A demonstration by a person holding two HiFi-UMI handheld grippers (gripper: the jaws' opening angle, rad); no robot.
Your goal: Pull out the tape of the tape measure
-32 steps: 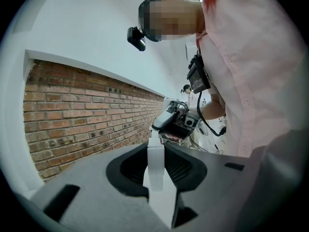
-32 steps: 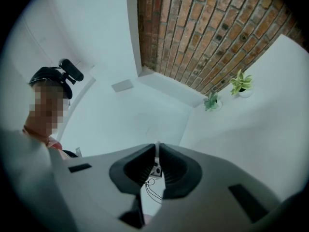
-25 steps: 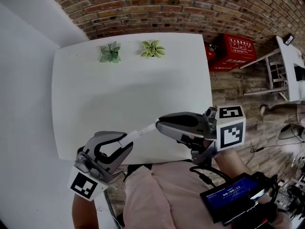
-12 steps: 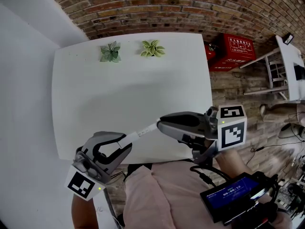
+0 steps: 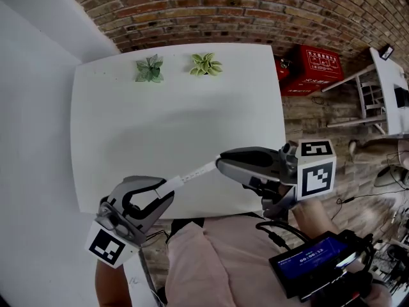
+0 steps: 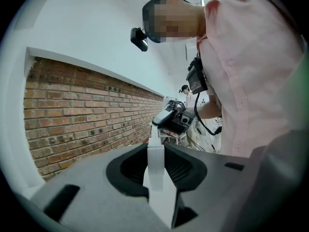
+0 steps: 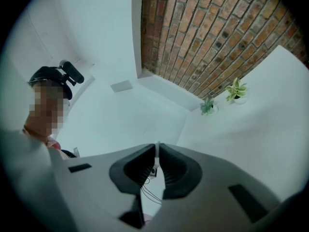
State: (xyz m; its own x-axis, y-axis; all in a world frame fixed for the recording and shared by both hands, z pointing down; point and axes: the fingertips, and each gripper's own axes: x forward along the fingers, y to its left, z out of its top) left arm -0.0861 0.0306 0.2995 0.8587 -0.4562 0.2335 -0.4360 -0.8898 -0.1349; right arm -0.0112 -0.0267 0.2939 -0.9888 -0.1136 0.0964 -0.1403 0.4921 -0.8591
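Note:
Low at the left of the head view, my left gripper (image 5: 167, 187) is shut on the small white tape measure (image 5: 171, 183). In the left gripper view its case (image 6: 160, 187) sits wedged between the dark pads. A short length of white tape (image 5: 197, 172) runs up and right to my right gripper (image 5: 219, 165), which is shut on the tape's end. In the right gripper view the tape (image 7: 157, 152) shows edge-on as a thin white strip pinched between the pads. Both grippers hover over the near edge of the white table (image 5: 179, 120).
Two small potted plants (image 5: 149, 70) (image 5: 205, 64) stand at the table's far edge by the brick wall. Red boxes (image 5: 316, 66) lie on the floor at the right, next to white furniture (image 5: 390, 75). A device with a lit screen (image 5: 313, 261) hangs at the person's waist.

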